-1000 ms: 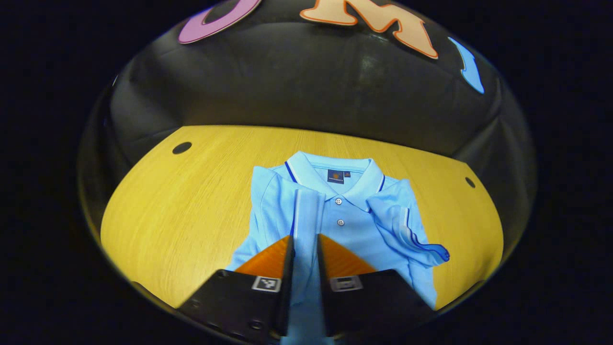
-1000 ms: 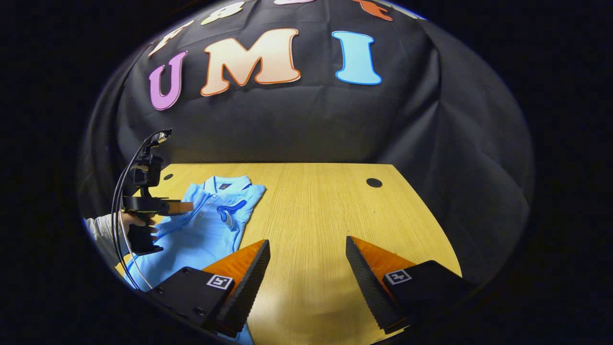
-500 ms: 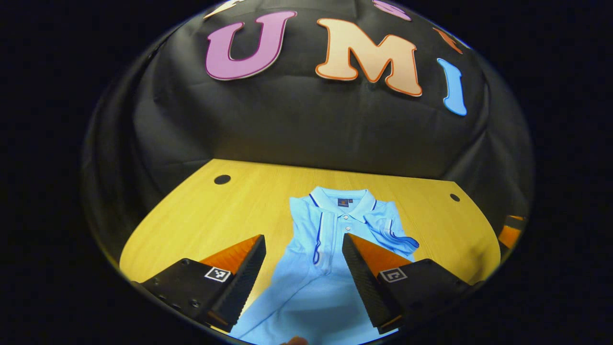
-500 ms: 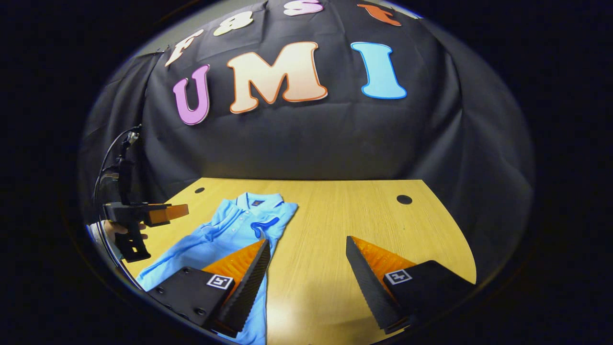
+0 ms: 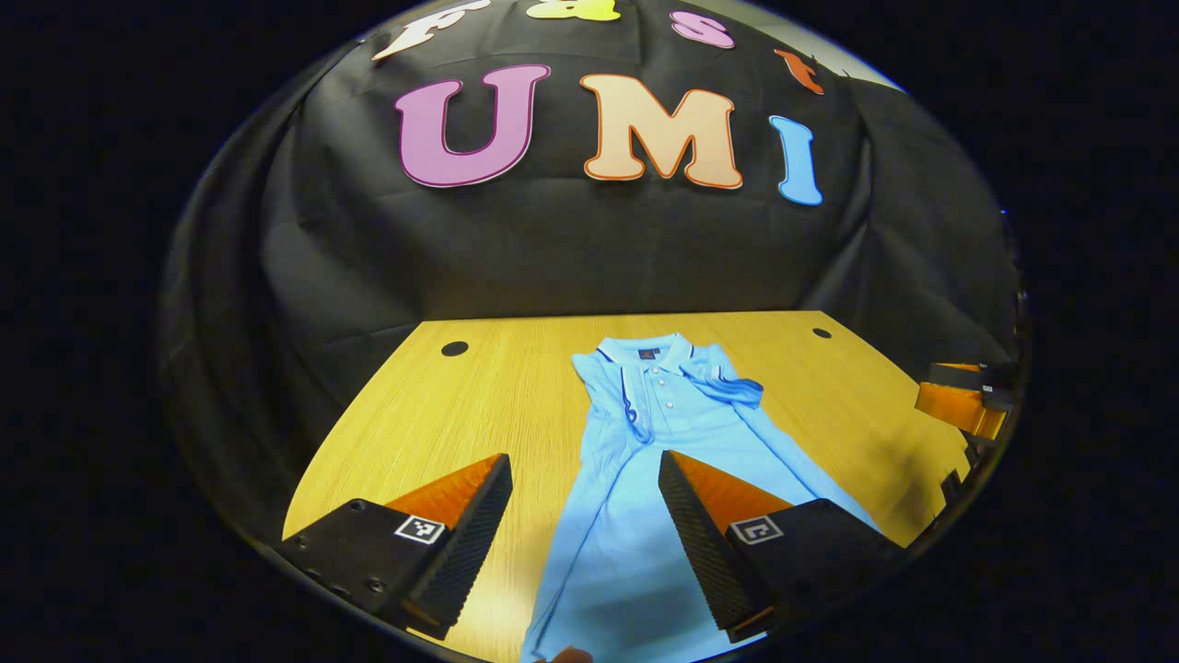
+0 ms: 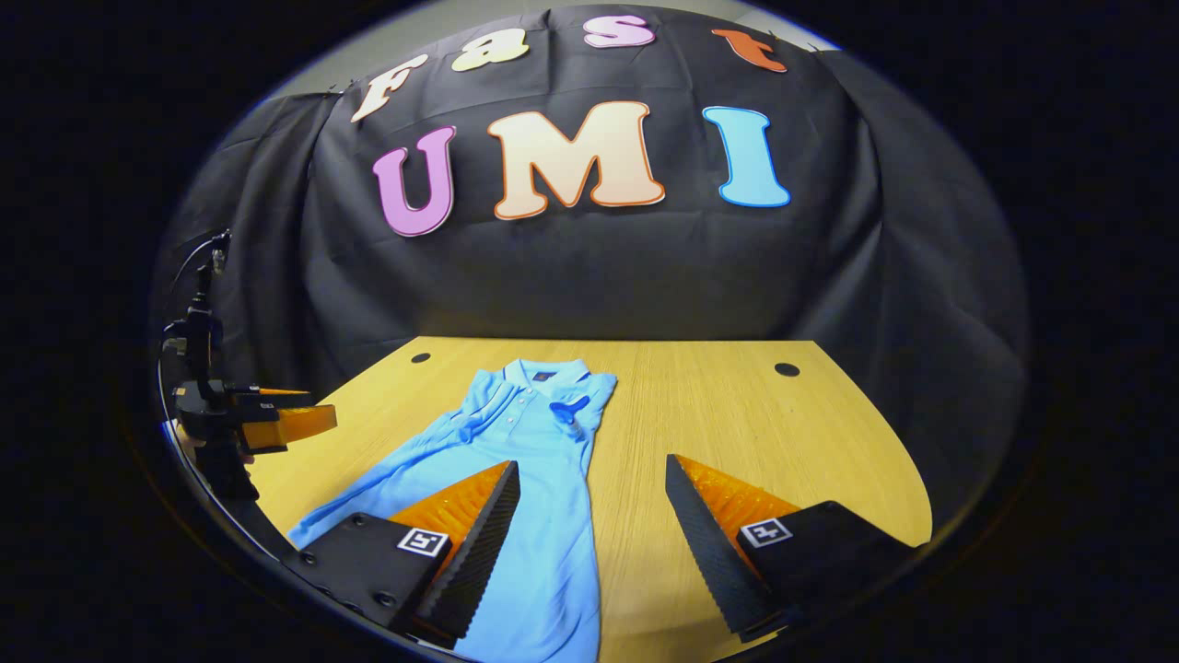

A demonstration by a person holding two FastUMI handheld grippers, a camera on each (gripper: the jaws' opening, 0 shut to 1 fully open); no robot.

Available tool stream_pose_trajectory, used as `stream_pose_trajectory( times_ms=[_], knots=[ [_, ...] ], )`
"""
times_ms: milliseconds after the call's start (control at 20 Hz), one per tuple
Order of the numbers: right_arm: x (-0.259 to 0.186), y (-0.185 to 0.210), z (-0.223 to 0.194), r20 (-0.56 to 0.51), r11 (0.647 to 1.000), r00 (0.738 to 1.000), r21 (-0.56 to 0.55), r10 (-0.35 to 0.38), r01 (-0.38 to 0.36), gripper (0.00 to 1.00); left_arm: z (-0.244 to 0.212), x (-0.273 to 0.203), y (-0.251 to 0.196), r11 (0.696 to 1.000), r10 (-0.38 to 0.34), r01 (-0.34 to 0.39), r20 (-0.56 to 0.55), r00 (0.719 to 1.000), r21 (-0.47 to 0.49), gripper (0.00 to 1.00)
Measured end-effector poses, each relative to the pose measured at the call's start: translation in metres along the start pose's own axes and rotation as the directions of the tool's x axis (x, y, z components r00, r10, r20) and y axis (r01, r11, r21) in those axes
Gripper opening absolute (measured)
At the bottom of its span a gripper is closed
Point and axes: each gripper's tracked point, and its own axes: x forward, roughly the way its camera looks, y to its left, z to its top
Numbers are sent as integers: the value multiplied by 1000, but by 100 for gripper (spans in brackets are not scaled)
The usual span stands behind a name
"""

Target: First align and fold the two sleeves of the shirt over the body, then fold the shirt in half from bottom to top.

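Both sleeves look folded over the shirt, which lies flat on the counter, collar at 12 o'clock. Left tongs and right tongs hover released, gripping nothing. Next, probably: pinch the hem at 6 o'clock, carry it toward the collar.

The shirt lies flat on the table, collar at the far end and hem at the near edge. Both sleeves lie folded over the body (one each side of the buttons). The left gripper hangs above the near part of the shirt, and the right gripper above its right edge. A table hole lies far right of the collar.
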Motion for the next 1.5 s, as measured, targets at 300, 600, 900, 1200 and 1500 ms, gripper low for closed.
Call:
stream_pose_trajectory(
  times_ms=[300, 600, 900, 1200, 1500],
  knots=[
    [-43, 24, -51, -66, 999, 998, -35, -13, 10, 99, -59, -50, 6, 1000, -16, 17, -60, 998, 20, 96],
    [-67, 26, -97, -136, 998, 989, -43, -48, 43, 99, -111, -74, 1, 999, -33, 36, -117, 993, 25, 96],
    [-84, 24, -156, -258, 994, 960, -43, -106, 98, 99, -170, -87, -14, 997, -50, 59, -204, 978, 41, 96],
    [-96, 29, -194, -322, 992, 938, -34, -128, 124, 95, -211, -87, -12, 998, -26, 39, -266, 964, 44, 95],
    [-94, 31, -219, -369, 987, 916, -36, -158, 156, 99, -216, -82, -15, 998, -32, 44, -244, 969, 45, 95]
  ],
)
